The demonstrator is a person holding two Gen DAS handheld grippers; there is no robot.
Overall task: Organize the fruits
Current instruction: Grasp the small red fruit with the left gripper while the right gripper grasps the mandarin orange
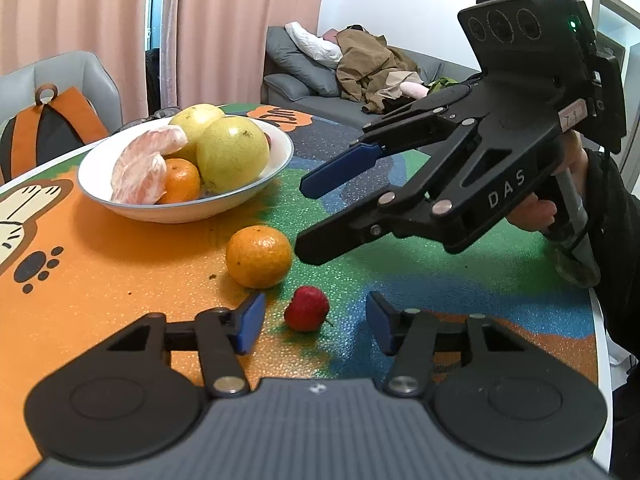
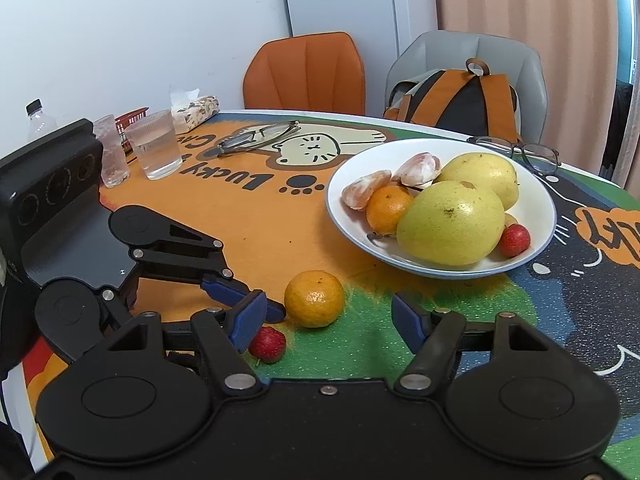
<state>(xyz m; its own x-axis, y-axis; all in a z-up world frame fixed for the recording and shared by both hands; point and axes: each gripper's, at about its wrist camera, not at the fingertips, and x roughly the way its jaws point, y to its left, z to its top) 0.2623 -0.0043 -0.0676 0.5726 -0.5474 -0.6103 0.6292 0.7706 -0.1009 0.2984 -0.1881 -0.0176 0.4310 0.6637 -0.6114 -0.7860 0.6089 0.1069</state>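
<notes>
Fruits sit mostly gathered in the white bowl [image 2: 536, 196] at the right centre of the right wrist view: two yellow-green pomelos [image 2: 452, 228], peeled segments [image 2: 366, 196], a mandarin in the bowl [image 2: 388, 208] and a small red fruit in the bowl [image 2: 514, 240]. Two pieces remain loose on the printed table mat [image 1: 100, 272], a loose mandarin [image 1: 259, 257] and a small loose red fruit [image 1: 307, 308], both at the lower centre of the left wrist view, so the job looks largely done but unfinished. The left gripper [image 1: 316, 322] straddles the red fruit, jaws apart and not touching it; the right gripper [image 1: 299, 218], at the right of that view, hangs with jaws apart and empty just beside the loose mandarin. "DAS" marks the right gripper's body; the mat reads "Lucky".
</notes>
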